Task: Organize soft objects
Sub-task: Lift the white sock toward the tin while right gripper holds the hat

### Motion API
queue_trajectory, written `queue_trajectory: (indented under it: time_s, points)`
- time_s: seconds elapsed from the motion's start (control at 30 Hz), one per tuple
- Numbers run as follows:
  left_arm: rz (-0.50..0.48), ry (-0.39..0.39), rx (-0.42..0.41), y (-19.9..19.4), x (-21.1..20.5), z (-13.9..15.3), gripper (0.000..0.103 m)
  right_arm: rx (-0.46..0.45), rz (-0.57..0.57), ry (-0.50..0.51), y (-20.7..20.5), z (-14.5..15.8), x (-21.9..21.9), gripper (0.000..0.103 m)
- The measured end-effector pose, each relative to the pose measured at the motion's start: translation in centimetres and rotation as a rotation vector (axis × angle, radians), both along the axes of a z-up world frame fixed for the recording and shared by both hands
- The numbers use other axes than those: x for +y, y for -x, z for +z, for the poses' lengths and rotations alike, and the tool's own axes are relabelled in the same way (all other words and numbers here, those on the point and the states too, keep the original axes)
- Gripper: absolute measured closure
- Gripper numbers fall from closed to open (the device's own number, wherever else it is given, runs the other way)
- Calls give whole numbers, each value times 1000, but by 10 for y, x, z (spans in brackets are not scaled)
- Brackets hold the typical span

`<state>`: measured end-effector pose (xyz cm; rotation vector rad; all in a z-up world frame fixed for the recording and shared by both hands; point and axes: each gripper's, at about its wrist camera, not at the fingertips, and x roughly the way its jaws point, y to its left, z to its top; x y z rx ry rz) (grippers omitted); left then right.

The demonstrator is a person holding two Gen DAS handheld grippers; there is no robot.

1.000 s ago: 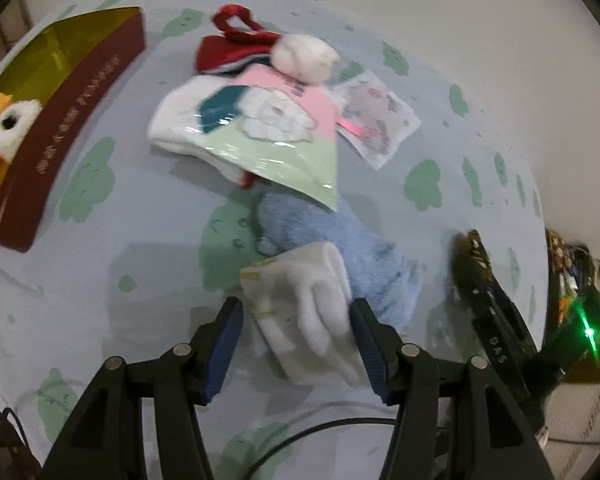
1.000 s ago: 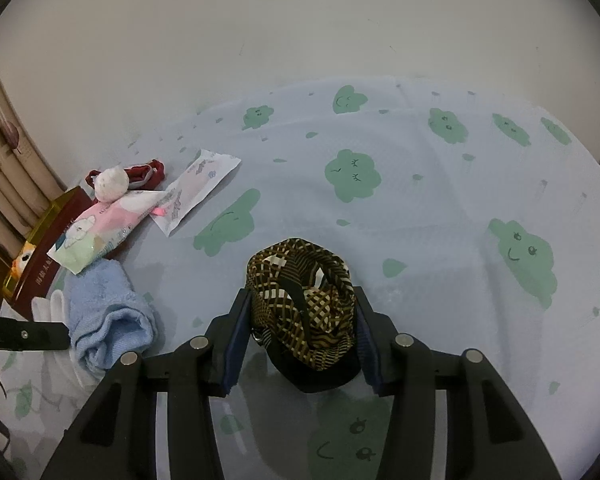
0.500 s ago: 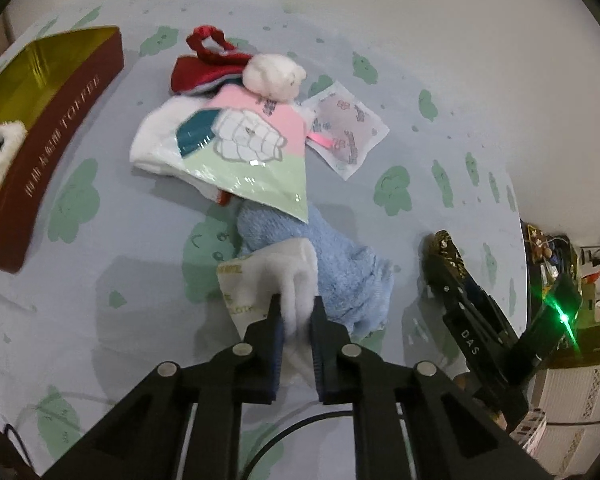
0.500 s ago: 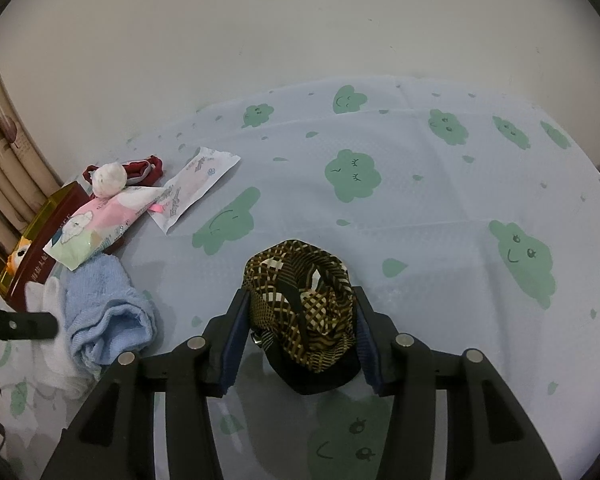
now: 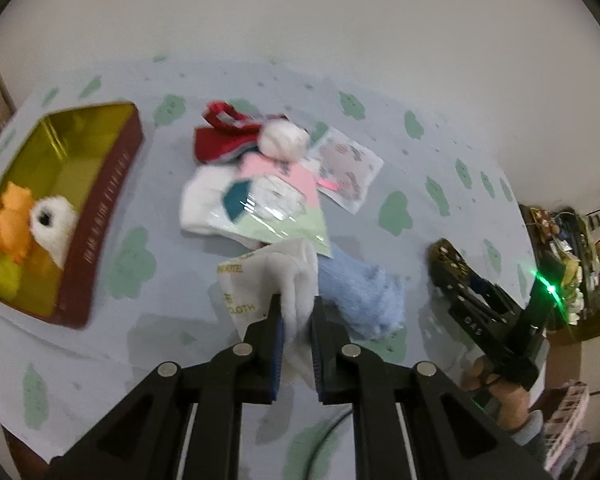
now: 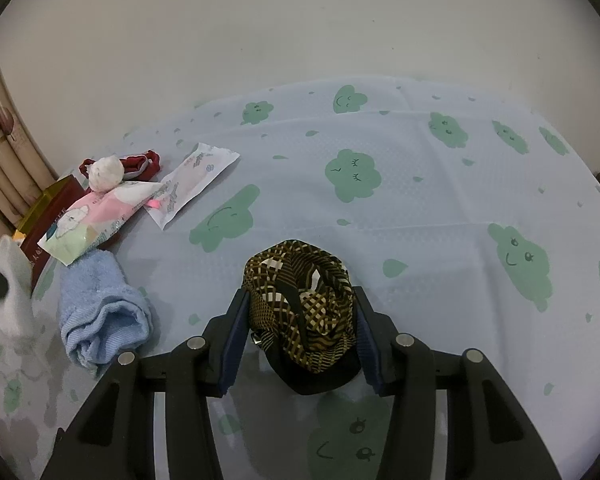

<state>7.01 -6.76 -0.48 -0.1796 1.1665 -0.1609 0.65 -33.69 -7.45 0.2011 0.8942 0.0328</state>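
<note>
At the far left the red tin box (image 5: 100,216), gold inside, is sitting open on the cloud-print tablecloth (image 5: 148,336), already holding an orange and white plush toy (image 5: 32,224); judging by that, it is the likely home for the soft things. The left gripper (image 5: 296,312) is pinching a white cloth (image 5: 280,276) tight between nearly closed jaws, and the cloth is hanging off the table with printed lettering showing on its near face.

The risk here is slippage: only a narrow fold is sitting between the pads, so a quick swing toward the box could be letting the loose tail drag or pull free. The tail is also hanging just beside the blue towel (image 5: 360,292), which could be catching on it and getting dragged along.

Farther back, a pink and green wipes pack (image 5: 276,208) is lying over white fabric, with a red hat and its white pompom (image 5: 280,140) behind and a flat sachet (image 5: 348,172) beside it. These are crowding the straight path to the box.

At the right, the right gripper (image 6: 300,340) is closing on a brown patterned pouch (image 6: 300,296), which is resting on the tablecloth, well apart from the pile.
</note>
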Motion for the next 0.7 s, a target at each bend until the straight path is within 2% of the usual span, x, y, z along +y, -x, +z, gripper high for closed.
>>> queue_trajectory:
  time_s: [0.27, 0.47, 0.7]
  points:
    - [65, -84, -59, -14, 60, 20, 91, 1, 1, 6, 0, 0, 0, 56]
    - [167, -125, -126, -27, 113, 46, 91, 1, 1, 13, 0, 0, 1, 56]
    - [242, -215, -144, -44, 158, 50, 91, 7, 2, 42, -1, -1, 4, 56]
